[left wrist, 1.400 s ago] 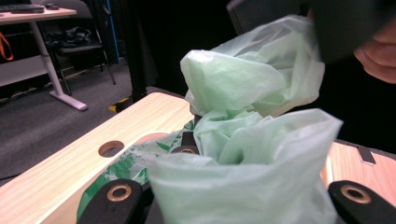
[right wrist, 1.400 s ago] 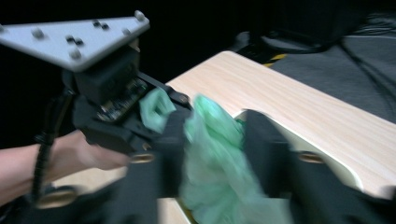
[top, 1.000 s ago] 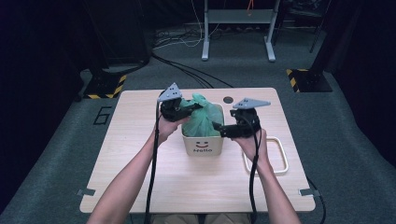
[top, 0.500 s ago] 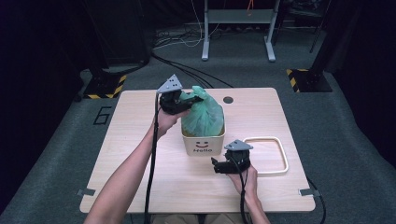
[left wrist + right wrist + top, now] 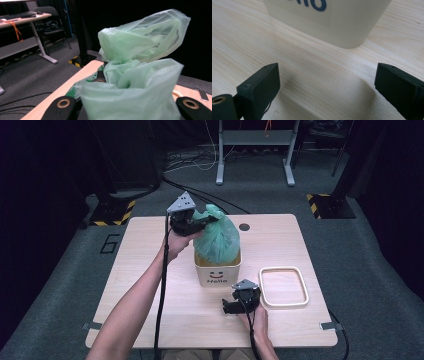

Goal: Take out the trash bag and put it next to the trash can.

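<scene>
The light wooden bench (image 5: 150, 270) carries two items. A cream bin (image 5: 218, 272) with a smiley face and blue lettering stands near centre. A cream rounded-rectangle frame (image 5: 283, 287) lies flat, just right of it. My right gripper (image 5: 235, 306) rests near the bin.

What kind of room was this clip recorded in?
Probably a lab or studio set up for recording, not a home: a lone wooden table on grey carpet, dark curtains around it, hazard-striped stand bases on the floor, and an office desk and chair behind.
</scene>
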### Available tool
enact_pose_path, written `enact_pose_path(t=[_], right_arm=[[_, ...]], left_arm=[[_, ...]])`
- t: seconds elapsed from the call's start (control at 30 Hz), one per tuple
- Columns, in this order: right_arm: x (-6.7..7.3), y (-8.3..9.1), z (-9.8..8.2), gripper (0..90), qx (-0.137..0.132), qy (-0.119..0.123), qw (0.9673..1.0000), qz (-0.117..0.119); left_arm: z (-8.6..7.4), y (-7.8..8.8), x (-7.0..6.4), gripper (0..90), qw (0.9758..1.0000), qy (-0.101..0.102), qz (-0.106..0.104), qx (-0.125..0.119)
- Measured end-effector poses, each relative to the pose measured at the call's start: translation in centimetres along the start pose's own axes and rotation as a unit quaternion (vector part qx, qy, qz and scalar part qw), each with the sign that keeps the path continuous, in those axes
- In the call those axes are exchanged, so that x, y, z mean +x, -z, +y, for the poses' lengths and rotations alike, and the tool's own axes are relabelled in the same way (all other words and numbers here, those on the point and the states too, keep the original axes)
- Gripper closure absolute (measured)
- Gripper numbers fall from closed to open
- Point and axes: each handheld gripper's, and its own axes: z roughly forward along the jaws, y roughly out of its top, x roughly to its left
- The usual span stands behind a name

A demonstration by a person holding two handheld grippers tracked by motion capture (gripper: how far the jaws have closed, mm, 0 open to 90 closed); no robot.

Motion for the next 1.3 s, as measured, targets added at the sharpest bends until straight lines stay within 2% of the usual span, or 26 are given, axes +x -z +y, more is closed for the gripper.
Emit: enact_pose_path(t=[0.13,0.67,1.3], right_arm=[[-0.2,-0.2,0.0,5.4,0.011,-0.002,0.9999,0.003],[-0.2,-0.3,-0.2,5.3,0.002,-0.002,1.0000,0.004],[-0.3,-0.3,-0.1,6.3,0.001,-0.005,1.0000,0.002]], left_arm=[[0.7,0.5,0.1,86.4,1.0000,-0.003,0.003,-0.003],[2.8,1.6,0.0,86.4,0.9998,-0.014,0.011,-0.012],[4.1,2.9,0.4,86.2,0.9994,-0.019,0.023,-0.020]])
